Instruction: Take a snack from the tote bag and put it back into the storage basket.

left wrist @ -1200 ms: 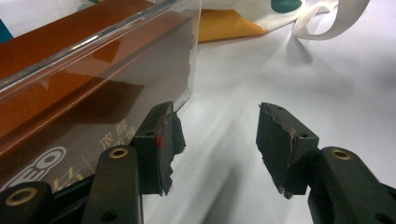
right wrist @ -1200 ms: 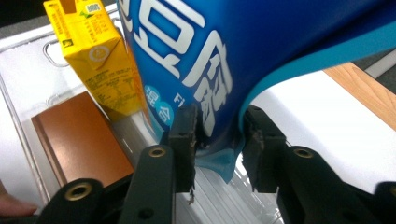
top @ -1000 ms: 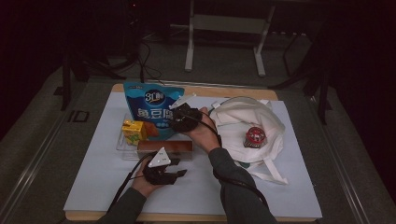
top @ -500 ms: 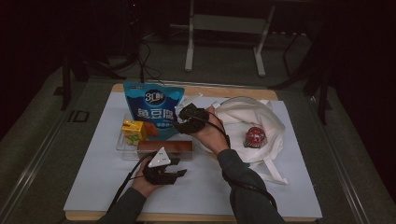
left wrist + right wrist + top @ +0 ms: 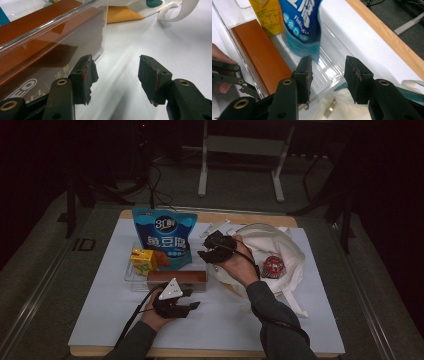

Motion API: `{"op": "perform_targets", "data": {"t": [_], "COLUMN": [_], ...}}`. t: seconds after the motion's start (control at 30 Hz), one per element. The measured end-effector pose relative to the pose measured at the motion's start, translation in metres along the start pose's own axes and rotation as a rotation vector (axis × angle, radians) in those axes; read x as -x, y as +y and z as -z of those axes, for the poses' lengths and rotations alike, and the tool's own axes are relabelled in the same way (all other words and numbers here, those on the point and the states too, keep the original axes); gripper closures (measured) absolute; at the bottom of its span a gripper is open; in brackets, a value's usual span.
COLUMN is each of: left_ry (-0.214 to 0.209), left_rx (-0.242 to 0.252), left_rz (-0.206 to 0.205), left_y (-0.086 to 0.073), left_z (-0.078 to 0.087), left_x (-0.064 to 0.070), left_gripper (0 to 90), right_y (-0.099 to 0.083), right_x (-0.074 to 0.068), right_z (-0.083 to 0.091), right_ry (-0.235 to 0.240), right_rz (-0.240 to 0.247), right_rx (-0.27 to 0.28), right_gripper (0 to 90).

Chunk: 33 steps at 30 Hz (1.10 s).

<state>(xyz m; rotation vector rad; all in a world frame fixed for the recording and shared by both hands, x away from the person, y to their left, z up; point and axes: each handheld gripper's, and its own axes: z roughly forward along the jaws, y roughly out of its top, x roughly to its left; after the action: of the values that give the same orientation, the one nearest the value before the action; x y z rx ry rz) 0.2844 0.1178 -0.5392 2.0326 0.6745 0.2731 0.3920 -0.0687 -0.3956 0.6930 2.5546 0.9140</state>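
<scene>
A clear plastic tray (image 5: 131,281) holds a brown box (image 5: 177,277), a yellow drink carton (image 5: 142,260) and an upright blue snack bag (image 5: 165,237). My left gripper (image 5: 192,301) rests open on the white table, just in front of the tray; its jaws (image 5: 116,75) stand beside the tray wall (image 5: 100,30) and the brown box (image 5: 37,42). My right gripper (image 5: 204,254) hovers open over the tray's right end. Between its jaws (image 5: 328,72) lies the bare tray floor (image 5: 329,42), with the blue bag (image 5: 299,25), yellow carton (image 5: 268,15) and brown box (image 5: 259,55) beyond.
A white tote bag (image 5: 270,245) lies right of the tray with a round red item (image 5: 273,265) on it; its strap (image 5: 180,10) and an orange patch (image 5: 122,13) are near. The wooden table edge (image 5: 387,37) runs behind.
My right gripper has drifted a little to the right, from over the blue bag's foot toward the tray's right end. The left gripper has stayed put.
</scene>
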Motion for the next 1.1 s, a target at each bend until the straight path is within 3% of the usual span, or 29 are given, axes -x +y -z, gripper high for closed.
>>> {"op": "perform_targets", "data": {"t": [0.5,1.1], "left_ry": [0.006,0.006], "left_rx": [-0.001,-0.002], "left_rz": [-0.001,0.001], "left_y": [0.000,0.000], "left_z": [0.000,0.000], "left_x": [0.000,0.000], "left_gripper": [46.3,46.4], "right_y": [-0.006,-0.031], "right_x": [0.004,0.013], "right_z": [0.022,0.027], "right_ry": [-0.058,-0.082], "right_rz": [0.021,0.008], "right_rx": [-0.012,-0.047], "right_gripper": [65.5,69.0]}}
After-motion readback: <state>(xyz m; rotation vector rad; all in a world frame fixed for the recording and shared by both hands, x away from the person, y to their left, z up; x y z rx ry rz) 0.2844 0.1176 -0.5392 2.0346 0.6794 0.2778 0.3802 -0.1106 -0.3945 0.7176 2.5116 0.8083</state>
